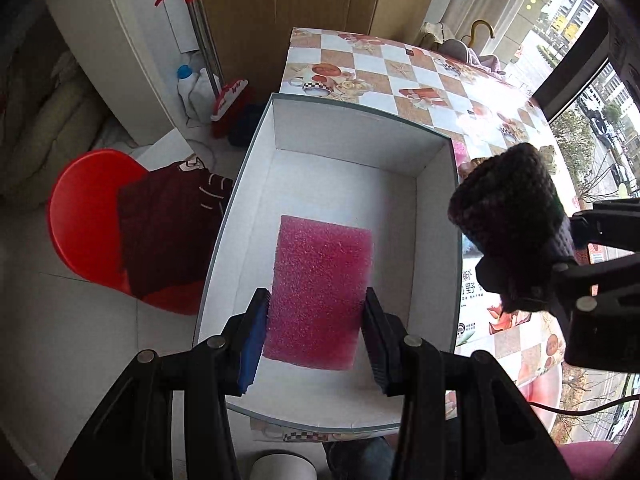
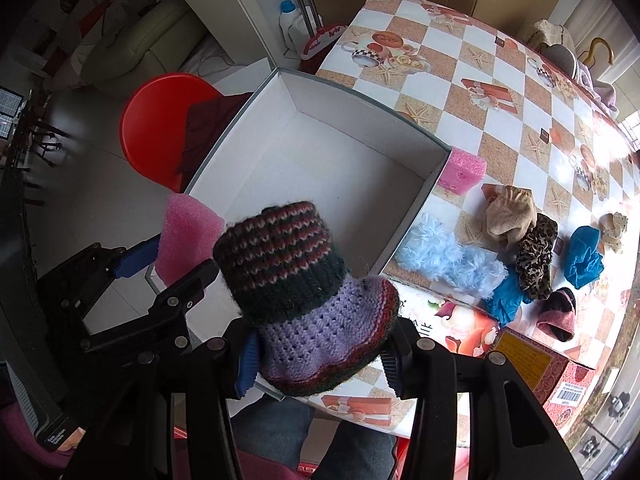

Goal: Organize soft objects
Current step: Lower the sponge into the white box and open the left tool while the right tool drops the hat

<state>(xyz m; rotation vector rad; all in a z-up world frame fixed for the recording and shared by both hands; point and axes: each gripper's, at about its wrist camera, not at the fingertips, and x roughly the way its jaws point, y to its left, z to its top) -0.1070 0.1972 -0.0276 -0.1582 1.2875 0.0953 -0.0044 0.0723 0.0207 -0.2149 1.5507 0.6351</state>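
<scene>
The left gripper [image 1: 316,336] points steeply down over an open white box [image 1: 436,208]. Its fingers [image 1: 256,332] pinch a pink foam sponge [image 1: 320,288] by its two long sides, and the sponge hangs above the box floor; whether it touches the floor cannot be told. From the right wrist view the same sponge [image 2: 188,236] shows at the near left corner of the box [image 2: 424,200], with the left gripper's blue pad [image 2: 136,258] pressed on it.

The right gripper [image 2: 320,356] holds a knitted bootie [image 2: 304,300], lilac at the foot with a dark striped cuff. Its fingers [image 2: 248,360] press on the sole end from both sides, and the cuff points away from the camera, over the near rim of the box. In the left wrist view the bootie [image 1: 508,220] appears dark, to the right of the box wall and above the worktop [image 1: 380,64].

The box stands on the worktop [image 2: 500,112], which bears a checked cloth with printed shells and cups. A second pink sponge [image 2: 462,170] lies just beside the far right corner of the box. Farther right lies a loose group of soft things: a pale blue fluffy piece [image 2: 448,260], a beige cloth [image 2: 510,216], a leopard-print piece [image 2: 536,260], blue cloths [image 2: 584,256] and a dark pink slipper [image 2: 558,312].

On the floor left of the box stands a red stool [image 1: 84,216] with a dark red garment [image 1: 168,224] draped on it.
</scene>
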